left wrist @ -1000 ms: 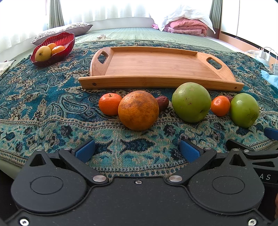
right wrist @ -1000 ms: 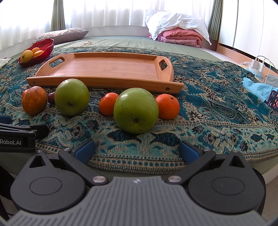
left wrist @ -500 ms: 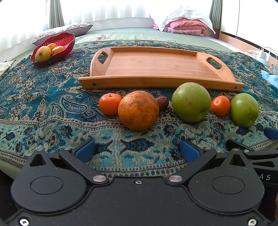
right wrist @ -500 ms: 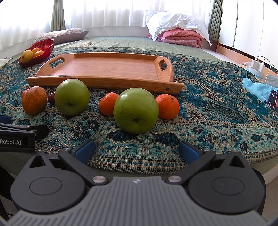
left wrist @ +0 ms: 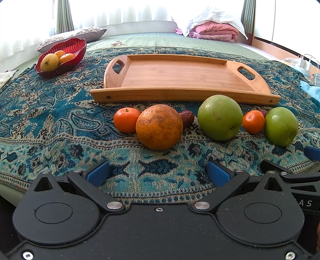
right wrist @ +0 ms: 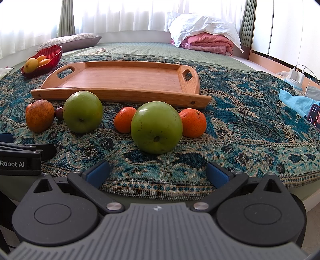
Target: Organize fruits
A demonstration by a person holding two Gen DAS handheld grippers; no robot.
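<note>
Both grippers spread wide, empty | left gripper (left wrist: 158,173): orange (left wrist: 159,127) ahead | right gripper (right wrist: 158,173): green apple (right wrist: 156,127) ahead

Likely bedroom, bed (right wrist: 152,50), pillow (right wrist: 70,41), curtains (right wrist: 120,14)

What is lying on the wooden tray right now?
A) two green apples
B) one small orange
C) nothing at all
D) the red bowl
C: the wooden tray is bare, while the green apples and oranges sit in a row on the patterned cloth in front of it, and the red bowl stands off to its left.
</note>
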